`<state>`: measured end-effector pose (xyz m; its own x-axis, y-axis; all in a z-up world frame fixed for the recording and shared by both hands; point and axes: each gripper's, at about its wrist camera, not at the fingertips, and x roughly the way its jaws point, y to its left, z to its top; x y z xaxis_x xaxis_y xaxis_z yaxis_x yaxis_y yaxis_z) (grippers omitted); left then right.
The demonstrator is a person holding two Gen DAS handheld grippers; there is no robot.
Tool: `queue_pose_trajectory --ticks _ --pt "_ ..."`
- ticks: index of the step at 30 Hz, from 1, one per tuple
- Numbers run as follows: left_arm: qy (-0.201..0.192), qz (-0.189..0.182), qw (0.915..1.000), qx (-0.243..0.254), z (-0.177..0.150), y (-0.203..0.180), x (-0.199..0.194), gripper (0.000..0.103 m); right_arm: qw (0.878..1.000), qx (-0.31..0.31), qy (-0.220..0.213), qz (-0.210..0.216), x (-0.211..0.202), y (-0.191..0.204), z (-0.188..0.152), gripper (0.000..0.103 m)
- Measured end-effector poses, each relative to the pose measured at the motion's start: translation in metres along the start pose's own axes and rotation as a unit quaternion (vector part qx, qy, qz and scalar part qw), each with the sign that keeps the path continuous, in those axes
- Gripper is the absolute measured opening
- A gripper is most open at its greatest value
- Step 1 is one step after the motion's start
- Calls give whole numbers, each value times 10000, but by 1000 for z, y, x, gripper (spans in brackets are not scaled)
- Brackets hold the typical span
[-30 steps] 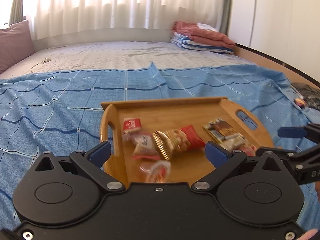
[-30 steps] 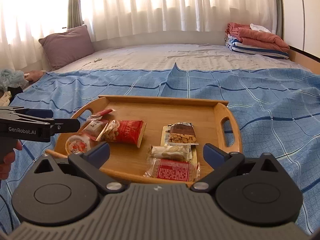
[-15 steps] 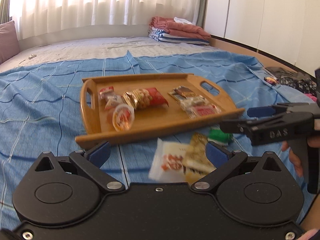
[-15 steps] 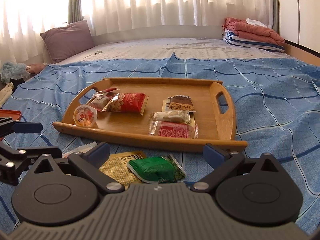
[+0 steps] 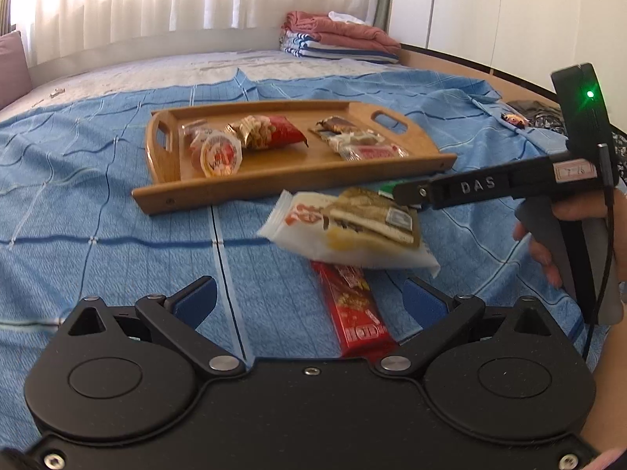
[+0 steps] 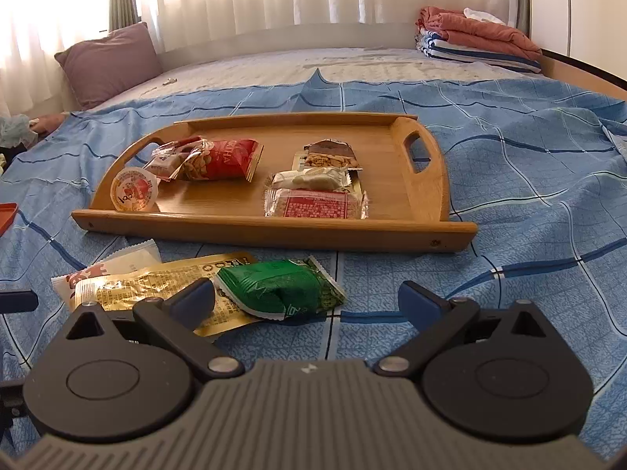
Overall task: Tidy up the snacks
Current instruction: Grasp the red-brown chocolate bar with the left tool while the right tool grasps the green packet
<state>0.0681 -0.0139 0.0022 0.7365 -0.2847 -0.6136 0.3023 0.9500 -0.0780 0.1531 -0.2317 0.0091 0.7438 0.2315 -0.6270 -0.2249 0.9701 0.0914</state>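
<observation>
Both grippers, left (image 5: 309,299) and right (image 6: 307,299), backed off the tray (image 6: 274,231); jaws wide, empty.

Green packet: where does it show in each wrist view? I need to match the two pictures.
Left wrist: only a green sliver of the green packet shows, right of centre, behind the right tool's arm, just before the tray's near rim.
Right wrist: green packet in full, low centre, on the blue sheet, overlapping the gold packet.
Shared landmark: the wooden tray, just beyond it in both.

left tongs (image 5: 309,297) agape, right tongs (image 6: 307,299) agape
</observation>
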Motion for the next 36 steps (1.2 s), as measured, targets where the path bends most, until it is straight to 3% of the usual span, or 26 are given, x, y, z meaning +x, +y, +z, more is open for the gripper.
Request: queue_pose_trajectory --ticks 8,19,28,34,36 --pt "15 40 10000 78 -9 -11 6 90 9996 257 16 111 13 4 4 103" --pt "-78 184 9997 144 -8 -19 11 64 9987 481 28 186 22 3 4 103" --pt "-68 100 9998 165 -6 -24 9 24 9986 486 48 180 27 5 6 103" --pt "-67 147 9998 149 -8 -21 5 23 9985 505 25 225 26 6 6 100" --pt "-65 162 9998 123 -9 -19 2 23 9984 502 4 263 25 7 6 93"
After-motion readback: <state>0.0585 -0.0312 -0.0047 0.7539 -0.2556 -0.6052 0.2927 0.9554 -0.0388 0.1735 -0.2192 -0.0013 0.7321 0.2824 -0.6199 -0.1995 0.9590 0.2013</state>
